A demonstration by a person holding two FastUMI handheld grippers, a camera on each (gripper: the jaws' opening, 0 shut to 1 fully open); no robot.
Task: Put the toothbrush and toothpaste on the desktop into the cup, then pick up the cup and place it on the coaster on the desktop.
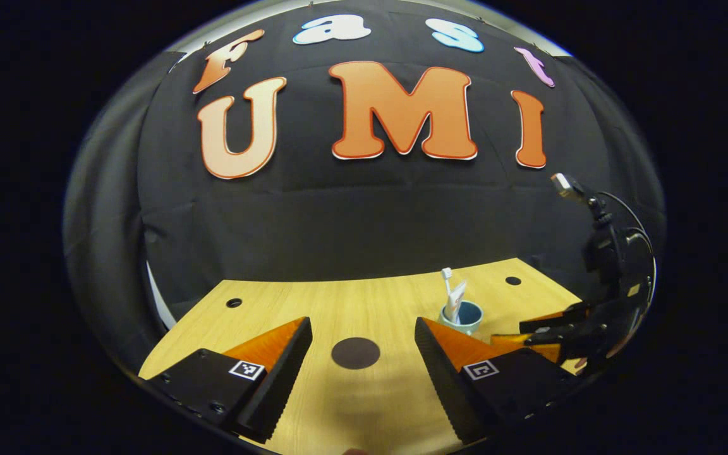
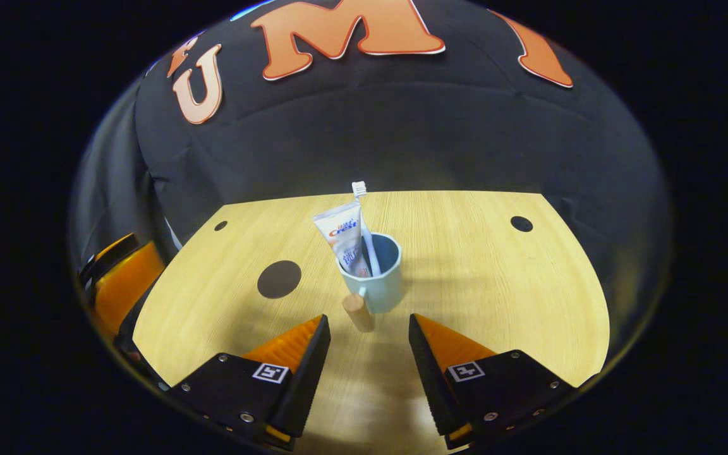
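Right gripper view: cup (image 2: pixel 378 278) mid-desk (image 2: pixel 497 284), coaster (image 2: pixel 279 279) well apart

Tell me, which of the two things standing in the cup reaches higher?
The toothbrush: its bristled head pokes above the top of the toothpaste tube leaning beside it in the cup.

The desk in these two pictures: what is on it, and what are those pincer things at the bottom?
cup: one, pale blue, with a wooden handle, standing on the desk.
toothbrush: one, white, upright in the cup.
toothpaste: one, white tube, leaning in the cup.
coaster: one, dark round disc, on the desk beside the cup, apart from it.
desk: one, light wood, with small dark holes near the back corners.
right tongs: one pair, open, facing the cup's handle.
left tongs: one pair, open, facing the coaster.
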